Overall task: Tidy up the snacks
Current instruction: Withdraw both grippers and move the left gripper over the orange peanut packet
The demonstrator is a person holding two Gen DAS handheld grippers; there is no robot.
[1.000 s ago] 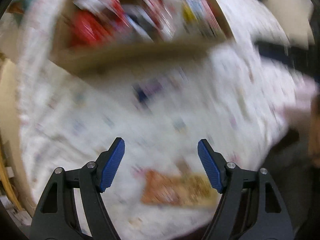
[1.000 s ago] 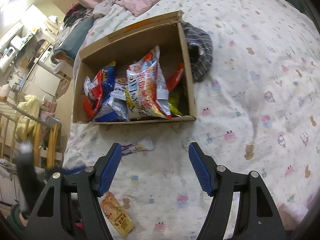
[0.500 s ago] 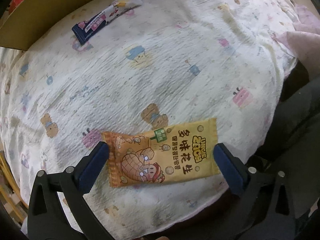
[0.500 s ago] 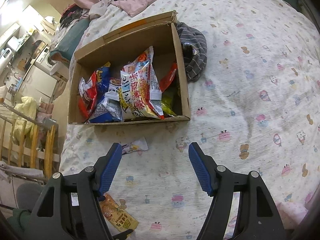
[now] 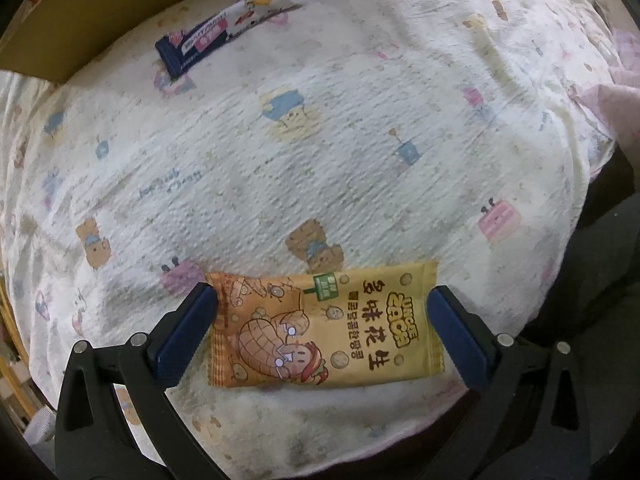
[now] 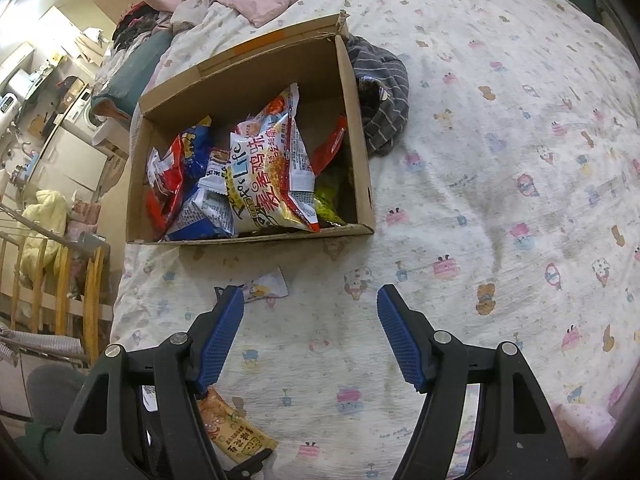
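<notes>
An orange peanut snack packet (image 5: 324,330) lies flat on the patterned bedspread, between the fingers of my left gripper (image 5: 320,320), which is open and straddles its two short ends. The packet also shows in the right wrist view (image 6: 232,428). A navy and white snack bar (image 5: 228,34) lies farther off, near the cardboard box (image 5: 52,36). In the right wrist view the bar (image 6: 266,286) lies just in front of the box (image 6: 352,92), which holds several snack bags. My right gripper (image 6: 310,336) is open and empty above the bedspread.
A grey striped garment (image 6: 380,92) lies against the box's right wall. A pink blanket (image 6: 256,4) lies behind the box. A wooden rail (image 6: 60,280) and kitchen clutter stand past the bed's left edge. The bed's edge (image 5: 560,280) drops off right of the packet.
My left gripper has swung down from facing the box and come in low over the peanut packet, its fingers now at the packet's ends. My right gripper has drifted slightly.
</notes>
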